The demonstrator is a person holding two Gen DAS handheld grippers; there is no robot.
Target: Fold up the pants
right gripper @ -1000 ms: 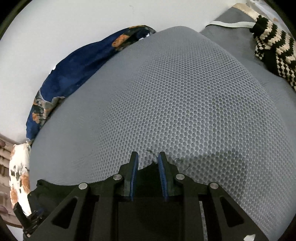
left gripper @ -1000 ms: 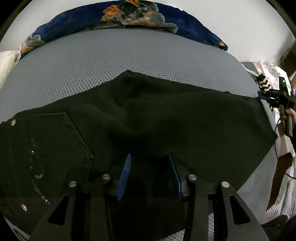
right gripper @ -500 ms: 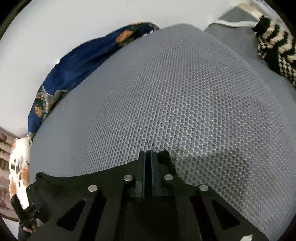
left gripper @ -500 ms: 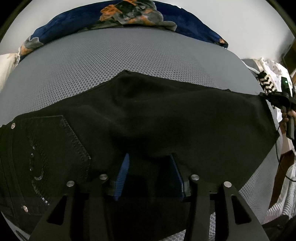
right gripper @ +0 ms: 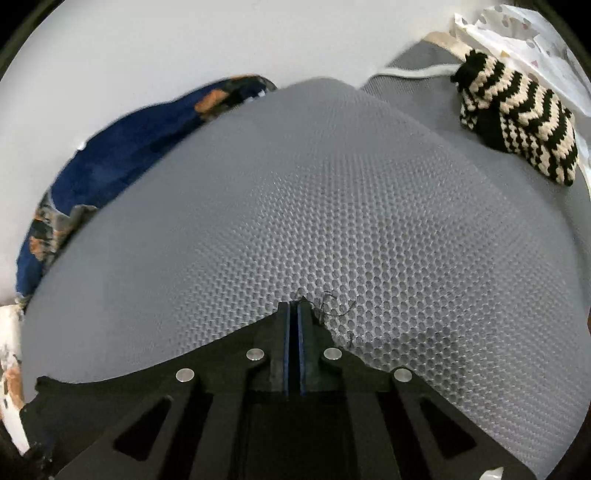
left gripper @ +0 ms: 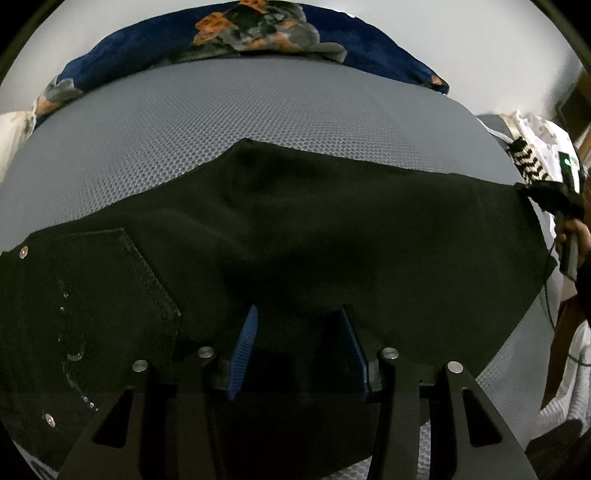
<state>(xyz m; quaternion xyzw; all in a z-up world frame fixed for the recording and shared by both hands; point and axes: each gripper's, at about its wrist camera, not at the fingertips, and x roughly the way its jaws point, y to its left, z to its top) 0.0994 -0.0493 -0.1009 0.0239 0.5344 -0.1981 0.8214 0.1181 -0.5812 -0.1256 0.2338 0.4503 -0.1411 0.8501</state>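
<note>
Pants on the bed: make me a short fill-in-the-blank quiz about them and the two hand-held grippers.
1. The pants are ____ in colour.
2. They lie on a ____ honeycomb-textured cover.
3. The right hand-held gripper is ____ on the pants' frayed corner.
4. The left hand-held gripper has its jaws ____.

Missing words: black; grey; shut; apart

Wide bare grey mattress (right gripper: 332, 206) ahead of the pants (left gripper: 295, 236), open for passing right up to the far edge. Blocked along that far edge by a blue flowered pillow (left gripper: 258, 33) against the white wall (right gripper: 147, 44). Crowded at the right corner by a black-and-cream knitted piece (right gripper: 517, 122) and white spotted cloth (right gripper: 517, 33). Loose black threads (right gripper: 332, 308) just beside the shut right gripper (right gripper: 294, 308) at the pants' edge. Open mattress strip below the pants at lower right, narrow.
</note>
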